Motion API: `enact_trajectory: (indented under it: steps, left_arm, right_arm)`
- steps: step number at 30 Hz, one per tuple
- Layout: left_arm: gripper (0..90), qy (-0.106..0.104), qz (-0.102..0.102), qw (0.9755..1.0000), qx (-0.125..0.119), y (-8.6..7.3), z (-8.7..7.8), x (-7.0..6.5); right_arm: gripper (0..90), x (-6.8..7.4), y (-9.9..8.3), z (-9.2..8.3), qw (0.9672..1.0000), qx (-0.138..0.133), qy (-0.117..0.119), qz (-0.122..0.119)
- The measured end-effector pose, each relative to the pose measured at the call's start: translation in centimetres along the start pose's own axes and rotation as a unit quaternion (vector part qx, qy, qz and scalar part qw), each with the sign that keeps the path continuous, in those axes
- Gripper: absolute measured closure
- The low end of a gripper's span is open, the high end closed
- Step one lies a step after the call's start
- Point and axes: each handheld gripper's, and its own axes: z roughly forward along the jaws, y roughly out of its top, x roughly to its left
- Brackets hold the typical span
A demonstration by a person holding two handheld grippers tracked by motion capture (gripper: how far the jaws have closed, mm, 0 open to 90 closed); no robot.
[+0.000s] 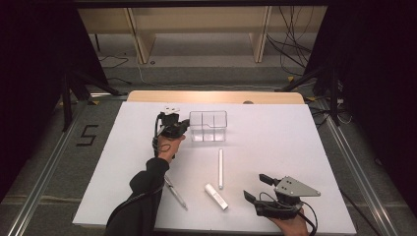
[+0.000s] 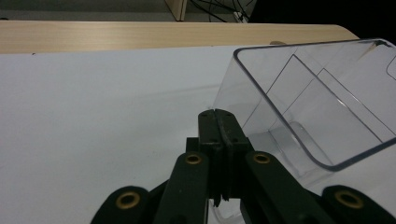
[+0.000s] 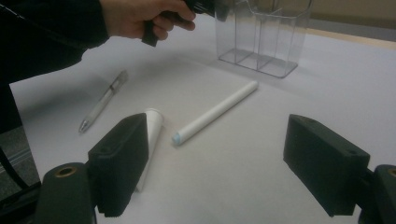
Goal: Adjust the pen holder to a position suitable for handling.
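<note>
Left tongs [image 2: 218,122] clenched beside clear organizer [image 1: 208,126] (nothing between), right tongs [image 3: 219,163] released, floor mark "5" [image 1: 86,134]

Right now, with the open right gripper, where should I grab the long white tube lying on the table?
Grip the long white tube at its middle, coming from above, fingers across its width. It lies flat, and the shorter white piece crowds its near end.

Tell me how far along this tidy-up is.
Nothing looks done: the clear holder has no items in it. In hand: the left tongs, shut, sit at the holder's wall. Left: the long white tube, the short white stick and the pen lie on the table; the right tongs wait open.
</note>
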Motion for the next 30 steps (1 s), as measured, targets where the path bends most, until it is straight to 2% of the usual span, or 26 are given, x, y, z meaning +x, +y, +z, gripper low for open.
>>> enact_trajectory:
  steps: [3,4,7,8,13,22,30]
  left_arm:
    - [88.9,0.001,0.001,1.0,0.001,0.0,-0.1,0.1]
    - [83.5,0.002,0.001,1.0,0.001,0.0,-0.2,0.1]
    - [81.0,-0.002,-0.003,1.0,-0.003,-0.1,-0.6,0.4]
    - [79.1,-0.002,0.0,1.0,-0.001,-0.2,-0.8,0.5]
    - [70.2,-0.01,-0.007,0.9999,-0.009,-0.2,-2.1,1.2]
    - [61.3,-0.014,-0.016,0.9997,-0.012,-0.7,-4.3,2.6]
    - [52.6,-0.02,-0.007,0.9998,-0.006,-1.3,-6.1,3.2]
  right_arm:
    - [23.1,0.0,0.0,-0.1,1.0,-0.001,0.0,0.0]
    - [23.1,0.0,0.0,0.0,1.0,-0.001,0.0,0.001]
    - [23.1,0.0,0.0,0.0,1.0,0.0,0.0,0.001]
    - [23.1,0.0,0.0,0.0,1.0,-0.002,0.0,0.0]
    - [23.1,0.1,0.0,0.1,1.0,0.001,0.0,0.001]
    - [23.1,0.2,0.0,0.2,1.0,0.0,-0.001,0.001]
    - [23.1,0.2,0.0,0.2,1.0,0.002,-0.003,0.001]
